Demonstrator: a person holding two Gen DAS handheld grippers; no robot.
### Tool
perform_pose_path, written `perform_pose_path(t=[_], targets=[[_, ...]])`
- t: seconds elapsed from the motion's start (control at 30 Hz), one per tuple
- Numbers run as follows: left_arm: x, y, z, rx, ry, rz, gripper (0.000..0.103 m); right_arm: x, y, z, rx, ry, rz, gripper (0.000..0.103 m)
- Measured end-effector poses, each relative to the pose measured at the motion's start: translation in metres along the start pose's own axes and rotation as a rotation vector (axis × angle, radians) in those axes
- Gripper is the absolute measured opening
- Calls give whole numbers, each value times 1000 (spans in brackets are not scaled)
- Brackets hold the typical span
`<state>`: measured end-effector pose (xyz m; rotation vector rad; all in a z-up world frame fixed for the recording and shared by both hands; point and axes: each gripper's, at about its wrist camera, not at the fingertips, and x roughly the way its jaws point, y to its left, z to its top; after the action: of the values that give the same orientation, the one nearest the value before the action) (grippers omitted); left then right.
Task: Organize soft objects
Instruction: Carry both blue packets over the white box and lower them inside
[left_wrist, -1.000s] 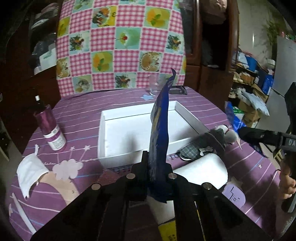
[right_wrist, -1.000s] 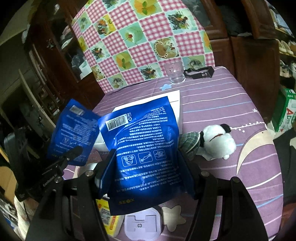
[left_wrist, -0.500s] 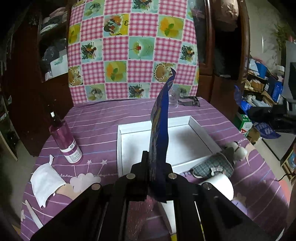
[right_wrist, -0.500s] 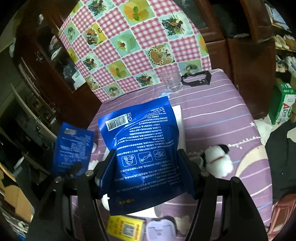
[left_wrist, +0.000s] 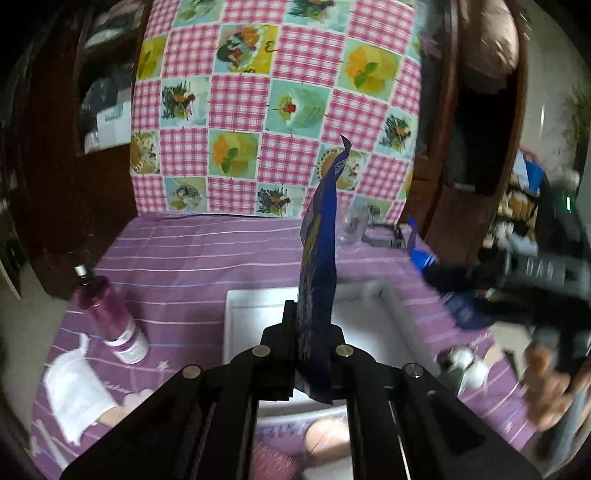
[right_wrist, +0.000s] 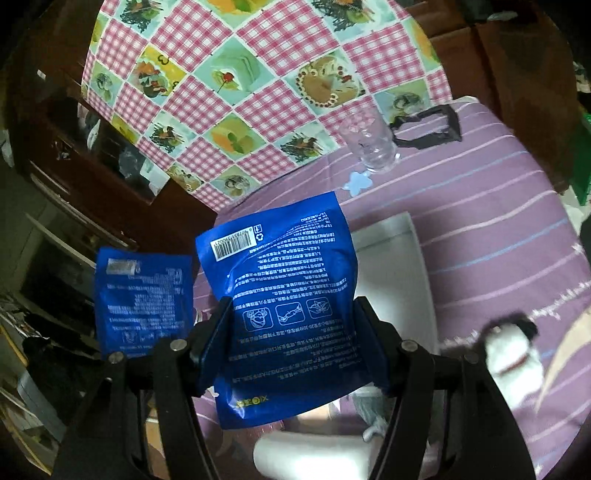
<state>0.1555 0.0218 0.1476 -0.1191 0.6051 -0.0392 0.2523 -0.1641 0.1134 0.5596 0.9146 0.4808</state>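
Pouches: you have two blue pouches in the air, one per claw. The left pouch (left_wrist: 319, 280) stands edge-on above the tray; the right pouch (right_wrist: 284, 306) faces its camera, printed side and barcode towards you.
Handling: judge them light, limp and slick (foil-like film, by the sheen). They will flop and fold, not break. Expect each to swing from its grip point, and to slide if you relax.
Where to hold: the flat lower seam or side edges look best; a pinch mid-body would probably crumple the film.
Left claw (left_wrist: 314, 347): clenched tight on the bottom edge of its pouch, fingers all but meeting, thin film between them.
Right claw (right_wrist: 291, 332): spread fairly wide, fingers pressing on both side edges of its pouch, which bows between them (a hold across the width, not a pinch).
Tray (left_wrist: 391, 310): white, shallow, on the purple striped cloth (left_wrist: 177, 266), below and ahead of both claws; what shows of it looks bare.
Other soft things: a plush toy (right_wrist: 509, 350) lies just right of the tray, a white roll (right_wrist: 314, 458) near its close edge.
Watch: the glass (right_wrist: 373, 147) beyond the tray and the bottle (left_wrist: 110, 314) to its left (both could tip).
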Motion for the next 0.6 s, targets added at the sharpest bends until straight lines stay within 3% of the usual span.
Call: perform_pose_path(t=[0.07, 0.2, 0.4, 0.6], targets=[[20, 5, 4, -31, 21, 1, 4, 12, -1, 3, -4, -8, 5, 65], [56, 9, -6, -59, 62, 82, 4, 37, -6, -1, -49, -10, -16, 65], [89, 24, -30, -86, 133, 49, 4, 62, -16, -3, -66, 7, -27, 65], [115, 42, -45, -209, 193, -148, 4, 77, -23, -7, -92, 22, -43, 65]])
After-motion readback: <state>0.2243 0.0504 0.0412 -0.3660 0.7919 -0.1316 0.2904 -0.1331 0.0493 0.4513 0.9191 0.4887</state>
